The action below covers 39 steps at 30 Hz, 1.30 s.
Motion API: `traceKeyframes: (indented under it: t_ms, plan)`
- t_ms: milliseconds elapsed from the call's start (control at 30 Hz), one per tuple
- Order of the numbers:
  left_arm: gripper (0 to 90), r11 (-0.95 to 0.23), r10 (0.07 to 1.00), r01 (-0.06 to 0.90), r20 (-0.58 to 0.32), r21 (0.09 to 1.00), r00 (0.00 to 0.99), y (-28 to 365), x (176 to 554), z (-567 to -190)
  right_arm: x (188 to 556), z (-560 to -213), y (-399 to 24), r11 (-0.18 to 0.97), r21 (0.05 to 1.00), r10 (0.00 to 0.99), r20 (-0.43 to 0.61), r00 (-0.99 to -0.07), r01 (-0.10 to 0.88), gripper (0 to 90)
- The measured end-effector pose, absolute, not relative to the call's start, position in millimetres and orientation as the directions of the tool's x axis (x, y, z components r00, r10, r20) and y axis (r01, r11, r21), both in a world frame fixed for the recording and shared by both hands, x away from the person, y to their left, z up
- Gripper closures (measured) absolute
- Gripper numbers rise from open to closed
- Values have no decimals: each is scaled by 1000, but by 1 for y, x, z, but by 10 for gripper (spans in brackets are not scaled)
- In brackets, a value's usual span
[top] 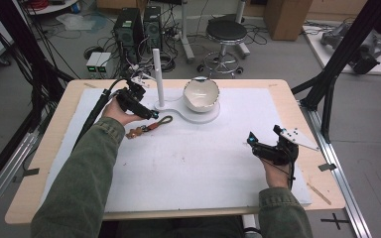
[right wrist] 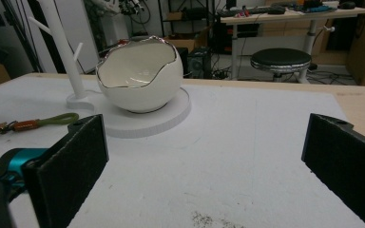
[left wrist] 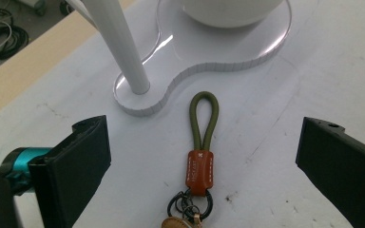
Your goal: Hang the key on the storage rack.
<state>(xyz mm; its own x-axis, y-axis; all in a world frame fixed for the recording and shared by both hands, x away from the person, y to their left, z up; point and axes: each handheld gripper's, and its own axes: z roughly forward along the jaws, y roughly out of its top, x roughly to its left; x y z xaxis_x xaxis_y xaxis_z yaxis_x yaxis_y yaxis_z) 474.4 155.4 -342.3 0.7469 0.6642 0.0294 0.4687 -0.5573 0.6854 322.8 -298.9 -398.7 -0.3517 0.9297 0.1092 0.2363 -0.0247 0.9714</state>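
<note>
A keychain [top: 151, 126] lies flat on the white mat, with an olive cord loop [left wrist: 204, 116], an orange leather tab [left wrist: 199, 173] and dark rings. My left gripper [top: 149, 113] hovers just behind it, open, its jaws spread wide on either side of the keychain [left wrist: 206, 128] without touching it. A white stand with an upright pole [top: 157, 77] and a flat base [top: 198, 117] holds a white egg-shaped bowl [top: 201, 94]. My right gripper [top: 252, 141] is open near the mat's right side, empty, facing the bowl [right wrist: 138, 76].
The white mat [top: 193, 158] covers most of the wooden table [top: 54, 129]. The pole carries short side pegs [right wrist: 78, 50]. A stool [top: 225, 34], computer towers and cables stand on the floor beyond the table's far edge.
</note>
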Motion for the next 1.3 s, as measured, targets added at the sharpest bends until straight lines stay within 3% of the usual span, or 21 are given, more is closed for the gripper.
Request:
traceKeyframes:
  t_ms: [867,1067,1300]
  plan:
    - [172,-678,597,528,-36,511,801,139,492,-395,321,-400,-305,-42,972,931,122,-345,232,6]
    - [311,-680,605,562,-73,471,793,141,495,-400,320,-400,-306,-49,971,931,129,-342,234,6]
    - [400,-680,599,563,-87,470,796,143,496,-402,320,-400,-306,-48,971,931,129,-341,235,6]
